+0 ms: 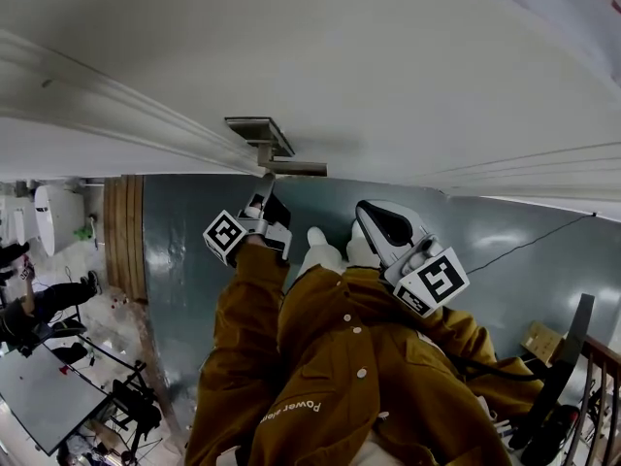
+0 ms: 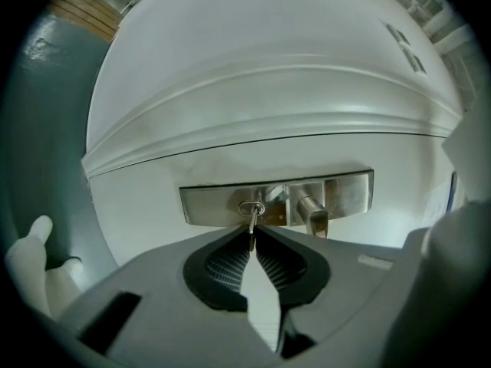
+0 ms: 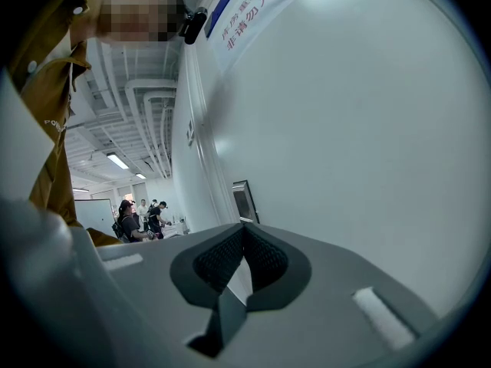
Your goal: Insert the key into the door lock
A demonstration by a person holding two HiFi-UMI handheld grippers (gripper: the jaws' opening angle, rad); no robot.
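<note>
Key [image 2: 252,222] in lock [image 2: 251,208] of metal plate [image 2: 207,204], left of handle [image 2: 313,213], left gripper [image 2: 252,238] just below plate, jaws pinching key's outer end, right gripper [image 3: 243,230] off plate, jaws closed, empty

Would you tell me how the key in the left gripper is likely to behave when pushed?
The key looks like thin metal, so probably stiff and light, though sideways force might bend it. The left gripper pinches only its narrow end at the tips, so it may pivot or slip. Its tip already meets the lock cylinder, which should steady it.
</note>
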